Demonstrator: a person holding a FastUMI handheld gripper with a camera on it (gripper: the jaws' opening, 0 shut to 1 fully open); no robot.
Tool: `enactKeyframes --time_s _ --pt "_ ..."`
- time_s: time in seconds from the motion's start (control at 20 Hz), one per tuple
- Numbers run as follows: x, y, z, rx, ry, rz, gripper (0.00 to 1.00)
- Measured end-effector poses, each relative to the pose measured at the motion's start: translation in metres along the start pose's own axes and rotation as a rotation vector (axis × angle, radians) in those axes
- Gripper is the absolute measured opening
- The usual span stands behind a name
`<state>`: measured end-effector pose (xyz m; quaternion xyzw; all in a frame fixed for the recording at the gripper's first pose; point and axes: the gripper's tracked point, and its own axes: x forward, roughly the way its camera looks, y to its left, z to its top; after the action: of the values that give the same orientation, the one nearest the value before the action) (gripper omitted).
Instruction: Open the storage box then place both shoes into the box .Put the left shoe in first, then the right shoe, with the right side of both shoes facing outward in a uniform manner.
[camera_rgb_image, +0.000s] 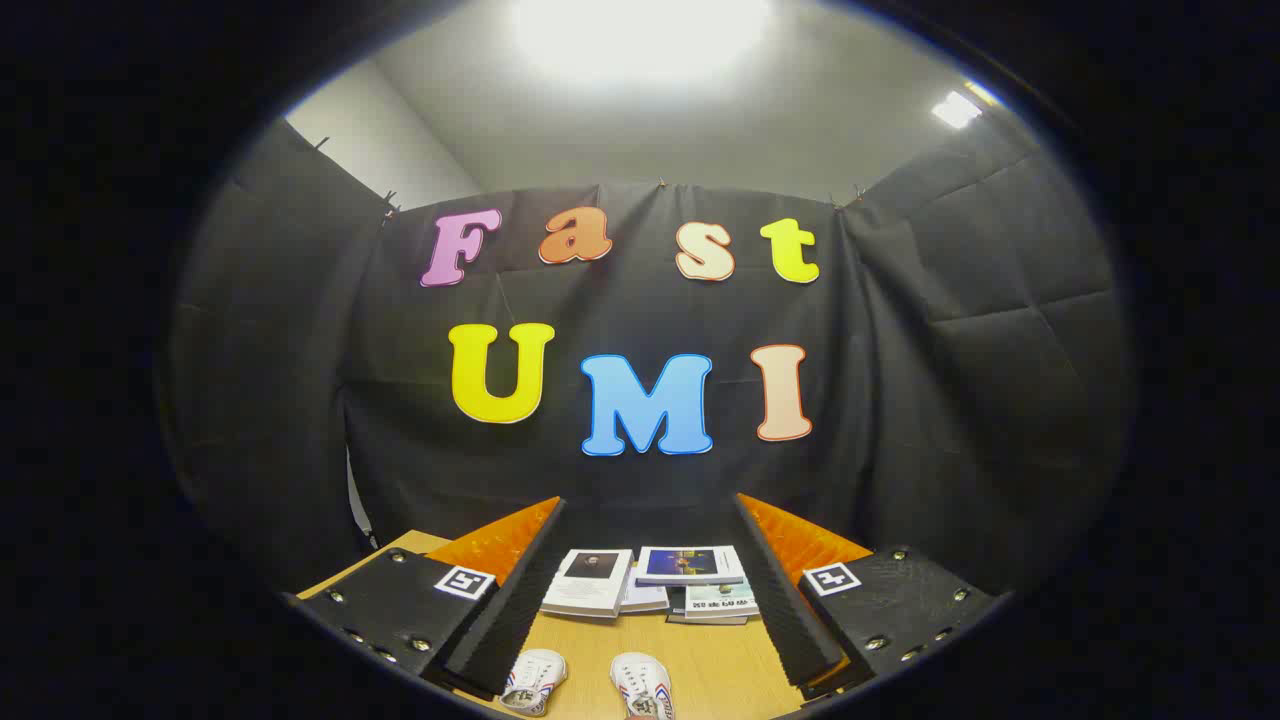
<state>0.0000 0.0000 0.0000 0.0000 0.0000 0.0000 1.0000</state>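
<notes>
wooden table (700, 670): two shoes (535, 681) (643, 686), perhaps four books (590, 581) between wide-apart tongs (650, 590).

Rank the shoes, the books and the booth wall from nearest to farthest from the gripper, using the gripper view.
With the gripper open:
1. Two white shoes, side by side on the table between the fingers.
2. Books, farther along the table.
3. Booth wall, behind everything.
</notes>
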Motion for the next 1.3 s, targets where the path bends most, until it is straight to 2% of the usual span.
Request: enactKeyframes --time_s 0.8,1.0,1.3 --pt "0.02 0.001 -0.016 0.006 0.038 0.038 0.97" --pt "0.031 0.025 -0.041 0.04 0.088 0.118 0.97" --pt "0.046 0.085 -0.112 0.144 0.266 0.347 0.97"
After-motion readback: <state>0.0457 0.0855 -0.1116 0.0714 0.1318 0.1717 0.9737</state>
